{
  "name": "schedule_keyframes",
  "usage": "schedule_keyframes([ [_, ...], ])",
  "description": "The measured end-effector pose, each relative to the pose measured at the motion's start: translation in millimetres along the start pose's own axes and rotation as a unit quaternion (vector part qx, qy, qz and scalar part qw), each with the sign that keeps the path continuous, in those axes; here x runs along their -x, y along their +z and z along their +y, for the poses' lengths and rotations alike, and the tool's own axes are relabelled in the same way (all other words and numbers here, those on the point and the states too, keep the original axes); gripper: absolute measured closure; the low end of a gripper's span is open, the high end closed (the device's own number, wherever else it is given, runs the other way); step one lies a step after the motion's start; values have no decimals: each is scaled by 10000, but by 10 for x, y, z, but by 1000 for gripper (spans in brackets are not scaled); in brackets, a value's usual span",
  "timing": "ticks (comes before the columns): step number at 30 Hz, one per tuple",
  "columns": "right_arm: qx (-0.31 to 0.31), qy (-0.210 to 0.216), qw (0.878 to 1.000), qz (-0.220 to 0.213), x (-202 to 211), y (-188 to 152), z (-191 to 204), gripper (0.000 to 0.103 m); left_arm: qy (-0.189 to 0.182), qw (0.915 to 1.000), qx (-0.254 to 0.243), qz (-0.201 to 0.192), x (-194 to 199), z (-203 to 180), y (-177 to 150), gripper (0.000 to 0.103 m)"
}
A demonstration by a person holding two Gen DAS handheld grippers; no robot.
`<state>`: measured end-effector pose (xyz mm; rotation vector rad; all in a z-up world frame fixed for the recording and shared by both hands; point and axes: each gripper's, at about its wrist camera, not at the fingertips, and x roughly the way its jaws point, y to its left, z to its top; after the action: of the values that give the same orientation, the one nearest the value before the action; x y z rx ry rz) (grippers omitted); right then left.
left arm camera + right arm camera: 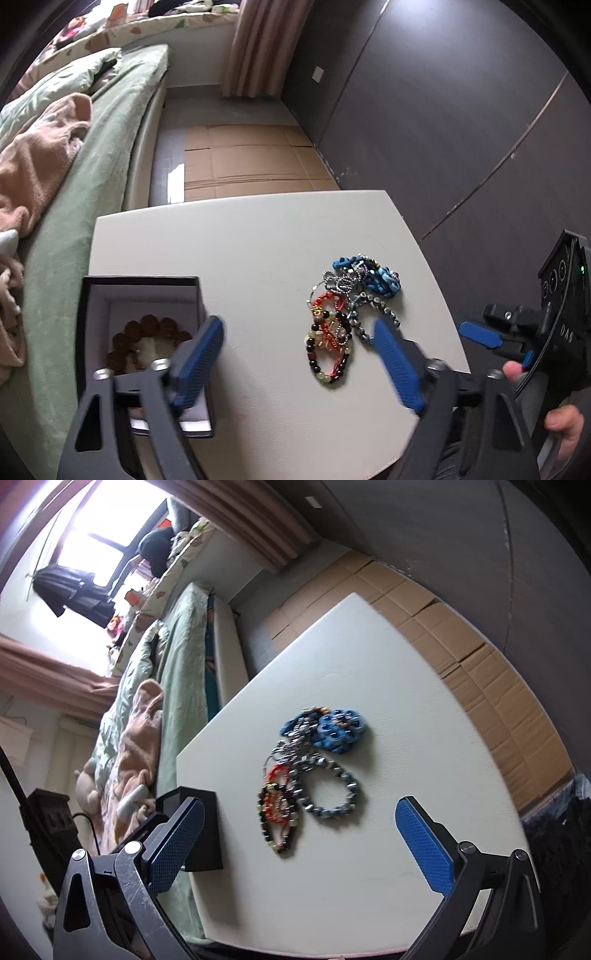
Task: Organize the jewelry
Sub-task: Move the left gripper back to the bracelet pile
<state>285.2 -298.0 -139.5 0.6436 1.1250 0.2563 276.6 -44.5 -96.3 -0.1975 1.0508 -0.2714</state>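
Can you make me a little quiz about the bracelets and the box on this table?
1. True or false: the black box is empty.
2. Which bracelet lies farthest from the grippers in the pile? A) blue chain bracelet B) dark and yellow bead bracelet C) grey bead bracelet
3. Fill in: neither the left gripper nor the right gripper holds ____.

Key: 1. False, a brown bead bracelet lies inside. 2. A. 3. anything; both are open over the white table.
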Motion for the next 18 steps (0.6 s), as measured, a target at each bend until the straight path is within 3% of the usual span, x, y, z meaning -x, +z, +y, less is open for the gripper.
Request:
schedule_keyframes([
  [3, -164, 74, 9998, -29, 46, 22, -87, 0, 25, 9998, -32, 192, -150, -17, -8, 49],
  [5, -191, 86, 9998, -68, 75, 21, -109, 0, 29, 9994, 24, 349, -268, -7, -14, 68],
  [10, -126, 142, 9998, -93, 127, 8, -129, 0, -64, 9983, 117, 564, -468, -53, -39, 72],
  [18, -111, 285, 9991, -304, 238, 56, -199, 0, 225, 9972, -30, 708, -687, -149, -99, 79],
])
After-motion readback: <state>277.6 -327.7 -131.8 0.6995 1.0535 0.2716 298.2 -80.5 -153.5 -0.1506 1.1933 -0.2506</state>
